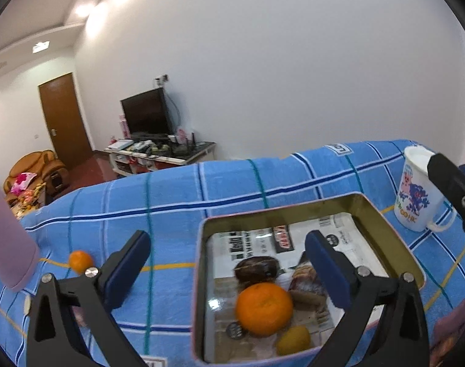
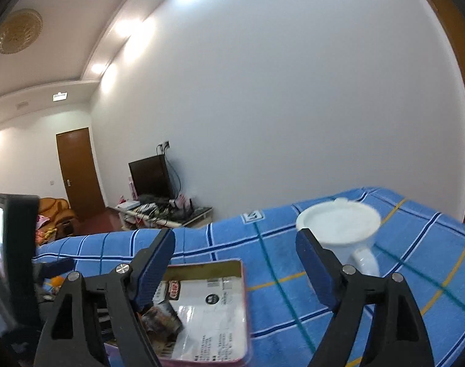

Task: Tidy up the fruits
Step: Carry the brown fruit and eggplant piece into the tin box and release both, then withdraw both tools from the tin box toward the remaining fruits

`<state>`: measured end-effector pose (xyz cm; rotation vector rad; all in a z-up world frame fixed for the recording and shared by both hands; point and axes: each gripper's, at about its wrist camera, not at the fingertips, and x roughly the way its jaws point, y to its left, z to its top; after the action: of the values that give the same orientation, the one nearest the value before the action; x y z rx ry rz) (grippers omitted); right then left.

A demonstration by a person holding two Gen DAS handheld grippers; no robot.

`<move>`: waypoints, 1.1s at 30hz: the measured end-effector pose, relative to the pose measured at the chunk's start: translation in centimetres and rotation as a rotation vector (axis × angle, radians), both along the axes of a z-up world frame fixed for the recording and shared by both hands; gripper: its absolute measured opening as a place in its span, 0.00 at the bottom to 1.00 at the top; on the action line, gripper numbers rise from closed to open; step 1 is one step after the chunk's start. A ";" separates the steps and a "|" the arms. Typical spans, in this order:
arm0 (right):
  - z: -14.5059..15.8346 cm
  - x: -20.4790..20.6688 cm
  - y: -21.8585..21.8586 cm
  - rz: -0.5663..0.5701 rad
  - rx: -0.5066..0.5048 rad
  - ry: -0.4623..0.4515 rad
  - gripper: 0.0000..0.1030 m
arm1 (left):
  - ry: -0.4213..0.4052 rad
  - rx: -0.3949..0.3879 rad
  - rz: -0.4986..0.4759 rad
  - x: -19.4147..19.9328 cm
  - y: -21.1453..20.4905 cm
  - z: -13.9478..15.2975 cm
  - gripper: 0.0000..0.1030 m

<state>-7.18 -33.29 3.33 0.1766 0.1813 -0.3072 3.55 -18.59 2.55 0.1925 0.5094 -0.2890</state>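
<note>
An open metal tin (image 1: 281, 211) lined with printed paper lies on a blue checked cloth. Inside it are a big orange (image 1: 263, 308) and a smaller yellowish fruit (image 1: 293, 340) near the front wall. A small orange (image 1: 80, 261) lies on the cloth to the tin's left. My left gripper (image 1: 227, 238) hangs open above the tin's left side, holding nothing. In the right wrist view my right gripper (image 2: 235, 238) is open and empty above the tin's (image 2: 241, 275) right edge, with the small orange (image 2: 56, 280) just visible far left.
A white printed mug (image 1: 415, 195) stands on the cloth right of the tin, close to the right gripper's right finger (image 2: 315, 263). A pink shape (image 1: 6, 238) reaches in at the left edge. Beyond the cloth are a TV stand (image 1: 159, 153), a sofa and a door.
</note>
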 end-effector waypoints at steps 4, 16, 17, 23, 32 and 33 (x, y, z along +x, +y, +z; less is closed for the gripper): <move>-0.1 0.0 0.5 -0.001 -0.033 0.009 0.81 | -0.009 0.007 0.036 -0.7 1.6 -0.1 1.00; -0.4 -0.7 1.6 -0.002 -0.054 0.033 0.81 | -0.091 0.080 0.135 -2.9 6.5 -1.2 1.00; -0.4 -0.8 1.8 -0.008 -0.053 0.032 0.81 | -0.090 0.083 0.138 -2.9 6.9 -1.3 1.00; -0.4 -1.4 2.4 -0.025 -0.035 0.035 0.81 | -0.079 0.086 0.139 -3.4 8.1 -1.7 1.00; -0.4 -1.8 3.9 -0.019 -0.035 0.036 0.81 | -0.082 0.127 0.134 -3.5 11.7 -2.1 1.00; -0.5 -1.7 4.0 -0.015 -0.025 0.043 0.81 | -0.080 0.129 0.131 -3.5 12.0 -2.1 1.00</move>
<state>-8.91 -29.28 2.84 0.1466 0.2183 -0.3287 0.10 -6.59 0.48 0.2936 0.4591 -0.1200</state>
